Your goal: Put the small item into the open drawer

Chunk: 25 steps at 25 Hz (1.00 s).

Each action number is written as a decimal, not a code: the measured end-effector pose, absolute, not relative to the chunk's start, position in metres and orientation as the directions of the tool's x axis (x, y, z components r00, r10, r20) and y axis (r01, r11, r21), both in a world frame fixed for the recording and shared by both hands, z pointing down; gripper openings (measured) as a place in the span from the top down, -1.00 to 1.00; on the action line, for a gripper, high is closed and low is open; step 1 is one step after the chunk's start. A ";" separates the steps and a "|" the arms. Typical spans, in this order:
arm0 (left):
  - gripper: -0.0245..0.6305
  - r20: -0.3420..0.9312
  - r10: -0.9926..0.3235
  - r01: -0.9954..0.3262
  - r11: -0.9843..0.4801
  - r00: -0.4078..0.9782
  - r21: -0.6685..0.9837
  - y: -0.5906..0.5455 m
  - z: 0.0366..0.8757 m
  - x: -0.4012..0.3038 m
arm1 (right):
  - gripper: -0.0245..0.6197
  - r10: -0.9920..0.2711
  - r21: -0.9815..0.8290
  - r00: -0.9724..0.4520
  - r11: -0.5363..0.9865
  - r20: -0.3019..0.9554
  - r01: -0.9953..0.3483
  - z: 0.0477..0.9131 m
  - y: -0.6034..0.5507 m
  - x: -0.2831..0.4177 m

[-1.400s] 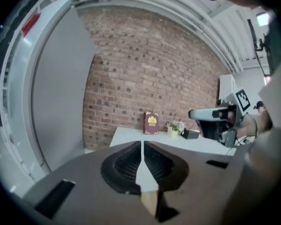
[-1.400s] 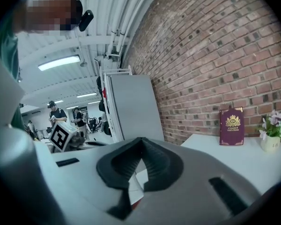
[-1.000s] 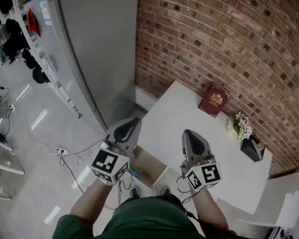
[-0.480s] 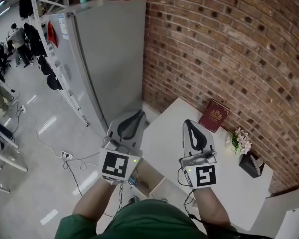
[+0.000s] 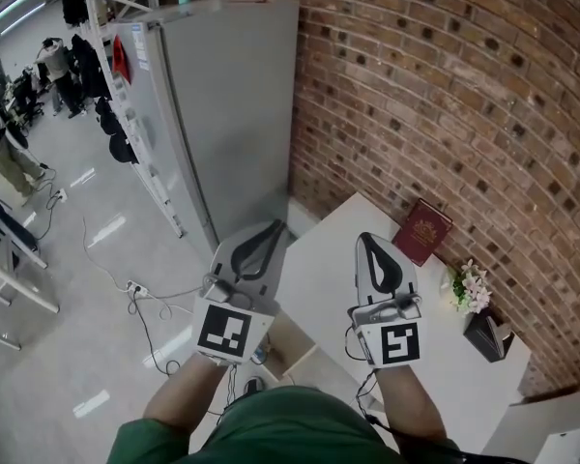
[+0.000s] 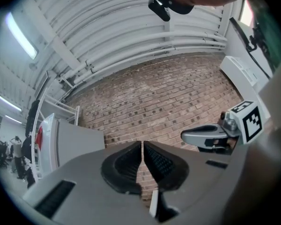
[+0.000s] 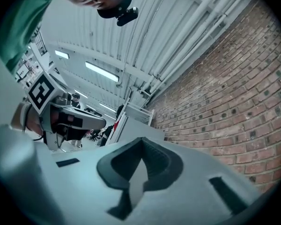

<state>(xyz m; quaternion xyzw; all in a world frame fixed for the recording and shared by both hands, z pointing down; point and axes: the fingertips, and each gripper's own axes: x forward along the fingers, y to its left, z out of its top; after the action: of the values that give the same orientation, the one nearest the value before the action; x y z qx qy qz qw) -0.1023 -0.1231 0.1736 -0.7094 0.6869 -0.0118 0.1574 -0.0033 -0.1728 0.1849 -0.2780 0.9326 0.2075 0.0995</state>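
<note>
The left gripper (image 6: 142, 161) has its jaws pressed together with nothing between them. The right gripper (image 7: 141, 157) is the same, its pads meeting on empty air. The small item is therefore in neither gripper, and I cannot pick it out in any view. Both grippers are tilted up and away: their own views show only the brick wall (image 5: 445, 85) and the ceiling, not the worktop or the furniture below. The main risk, as I judge it, is a blind approach. With closed jaws aimed high, a reach down could knock the item aside or strike the front of the open drawer (image 5: 295, 341) before the jaws are spread. A late opening could also push the item off an edge instead of straddling it. In the head view the left gripper (image 5: 261, 245) and right gripper (image 5: 372, 259) sit side by side over the near left corner of the white worktop (image 5: 333, 249). The drawer shows only as a pale wooden sliver low between the two marker cubes. Most of it is covered by the cubes and the person's arms, so its depth and contents cannot be read. Farther right on the worktop lie a red book (image 5: 422, 232) and some flowers (image 5: 469, 288), well apart from the grippers.
</note>
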 end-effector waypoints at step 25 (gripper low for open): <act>0.90 -0.177 -0.984 -0.982 0.069 -0.037 -0.178 -0.102 0.192 -0.086 | 0.92 -0.402 0.307 -0.880 0.830 -0.252 -0.467 0.202 -0.165 0.012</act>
<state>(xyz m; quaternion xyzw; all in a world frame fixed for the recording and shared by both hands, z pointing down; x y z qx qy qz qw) -0.0858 -0.1016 0.1924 -0.6822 0.7201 -0.0040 0.1264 0.0123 -0.1647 0.2024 -0.2280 0.9523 0.1822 0.0889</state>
